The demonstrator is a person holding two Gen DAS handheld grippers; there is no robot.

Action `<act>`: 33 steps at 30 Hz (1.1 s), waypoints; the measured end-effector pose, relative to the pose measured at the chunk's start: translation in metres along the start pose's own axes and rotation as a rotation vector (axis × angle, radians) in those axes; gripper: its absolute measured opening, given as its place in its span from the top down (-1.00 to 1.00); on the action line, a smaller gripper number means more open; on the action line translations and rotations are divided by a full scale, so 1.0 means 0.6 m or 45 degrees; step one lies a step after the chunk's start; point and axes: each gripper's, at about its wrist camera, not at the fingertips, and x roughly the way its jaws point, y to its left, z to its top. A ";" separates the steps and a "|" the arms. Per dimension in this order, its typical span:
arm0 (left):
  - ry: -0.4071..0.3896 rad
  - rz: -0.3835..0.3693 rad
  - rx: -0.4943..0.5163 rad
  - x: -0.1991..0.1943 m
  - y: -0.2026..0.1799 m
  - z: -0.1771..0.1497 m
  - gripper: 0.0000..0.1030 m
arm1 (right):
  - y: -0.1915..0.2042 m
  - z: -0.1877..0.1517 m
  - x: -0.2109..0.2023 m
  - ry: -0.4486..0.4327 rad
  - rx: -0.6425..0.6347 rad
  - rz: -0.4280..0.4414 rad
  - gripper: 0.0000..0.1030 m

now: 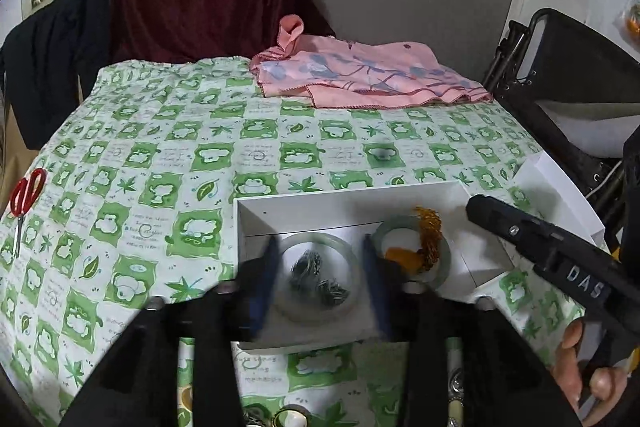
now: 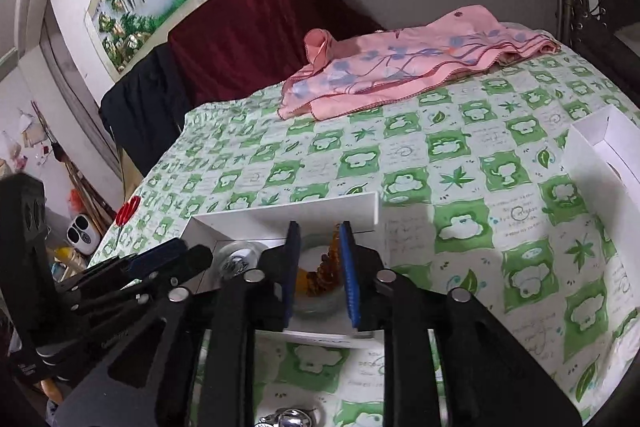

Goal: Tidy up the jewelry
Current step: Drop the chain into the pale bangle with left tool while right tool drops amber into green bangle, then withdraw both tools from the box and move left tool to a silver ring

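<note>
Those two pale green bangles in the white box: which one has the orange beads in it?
The right-hand pale green jade bangle: amber-orange beads lie inside it, whereas the left bangle rings dark metal chain.

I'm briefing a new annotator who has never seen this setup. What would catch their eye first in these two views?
Probably the white box near the table's front edge, holding two pale green bangles, one ringing a dark chain, the other an amber beaded piece. Both grippers, left and right, hover open over it. Behind, a pink floral cloth lies on the green checked tablecloth; red scissors sit far left.
</note>
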 end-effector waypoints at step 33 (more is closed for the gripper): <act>-0.112 0.261 -0.085 -0.111 0.074 -0.079 -0.82 | -0.009 -0.073 -0.135 -0.220 -0.029 -0.033 -0.82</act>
